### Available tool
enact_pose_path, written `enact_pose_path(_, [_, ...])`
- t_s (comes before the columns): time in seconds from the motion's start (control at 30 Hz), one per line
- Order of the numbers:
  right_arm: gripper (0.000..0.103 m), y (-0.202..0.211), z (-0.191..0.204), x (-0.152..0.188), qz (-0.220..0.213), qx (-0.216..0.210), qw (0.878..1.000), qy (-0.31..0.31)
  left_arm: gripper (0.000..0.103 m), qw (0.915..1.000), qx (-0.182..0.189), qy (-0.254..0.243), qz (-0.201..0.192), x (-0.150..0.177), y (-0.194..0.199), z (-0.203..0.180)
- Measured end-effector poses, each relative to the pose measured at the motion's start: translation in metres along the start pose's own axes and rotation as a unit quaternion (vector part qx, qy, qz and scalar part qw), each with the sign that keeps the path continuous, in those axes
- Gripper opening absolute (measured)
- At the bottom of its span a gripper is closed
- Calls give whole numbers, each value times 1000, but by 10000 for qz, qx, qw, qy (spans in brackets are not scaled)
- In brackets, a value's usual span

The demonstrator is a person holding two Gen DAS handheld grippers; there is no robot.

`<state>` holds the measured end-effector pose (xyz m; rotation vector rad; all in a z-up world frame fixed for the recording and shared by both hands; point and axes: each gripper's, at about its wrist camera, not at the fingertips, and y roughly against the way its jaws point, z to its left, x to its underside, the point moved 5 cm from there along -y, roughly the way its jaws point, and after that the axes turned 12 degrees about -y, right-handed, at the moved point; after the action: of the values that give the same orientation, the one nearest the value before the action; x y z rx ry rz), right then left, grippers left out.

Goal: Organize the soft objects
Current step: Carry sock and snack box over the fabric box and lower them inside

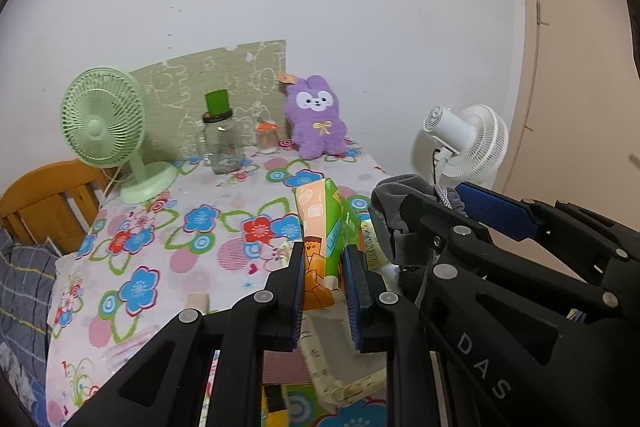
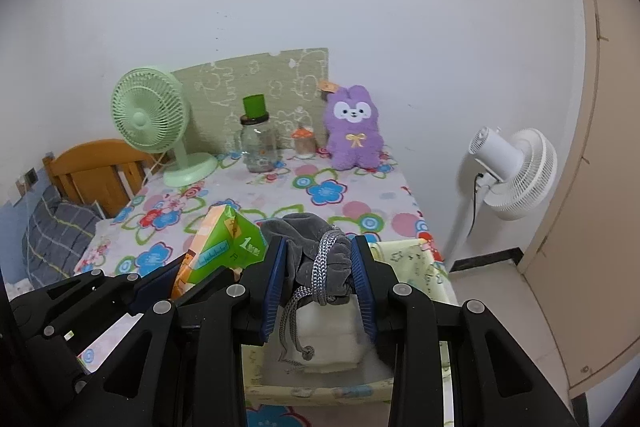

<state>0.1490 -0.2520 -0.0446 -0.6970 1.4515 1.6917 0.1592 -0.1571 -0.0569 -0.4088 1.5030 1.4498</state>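
My left gripper [image 1: 325, 263] is shut on an orange and green tissue pack [image 1: 322, 227], held upright above the table; the pack also shows in the right wrist view [image 2: 224, 247]. My right gripper [image 2: 320, 269] is shut on a grey drawstring pouch [image 2: 316, 251] and holds it over a pale yellow fabric box [image 2: 416, 263] with a white folded cloth [image 2: 332, 339] inside. In the left wrist view the pouch [image 1: 396, 203] and right gripper sit just right of the pack. A purple plush bunny [image 1: 316, 119] leans on the wall at the table's back.
The table has a floral cloth [image 1: 160, 247]. At its back stand a green desk fan [image 1: 104, 127], a glass jar with a green cup on it [image 1: 220, 135] and a small orange-lidded jar [image 1: 267, 137]. A white floor fan [image 2: 512, 171] stands right. A wooden headboard [image 2: 96, 167] is left.
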Motion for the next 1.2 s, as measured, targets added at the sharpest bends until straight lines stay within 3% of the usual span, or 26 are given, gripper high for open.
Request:
enact_pose_path(0.73, [36, -62, -55, 21, 605, 302, 9973, -300, 20, 9958, 515, -273, 701, 14, -71, -40])
enact_pose_path(0.87, [36, -71, -58, 27, 731, 294, 9963, -344, 36, 9954, 487, -305, 770, 17, -76, -41])
enact_pose_path(1.0, [36, -77, -59, 29, 780, 277, 9959, -364, 42, 9951, 488, -360, 782, 17, -79, -42])
enact_pose_path(1.07, [36, -81, -59, 29, 820, 251, 9956, -380, 54, 9948, 433, -386, 837, 17, -82, -42])
enact_pose_path(1.2, [38, -89, -57, 30, 971, 80, 9944, -402, 63, 9940, 343, -421, 945, 18, -86, -39])
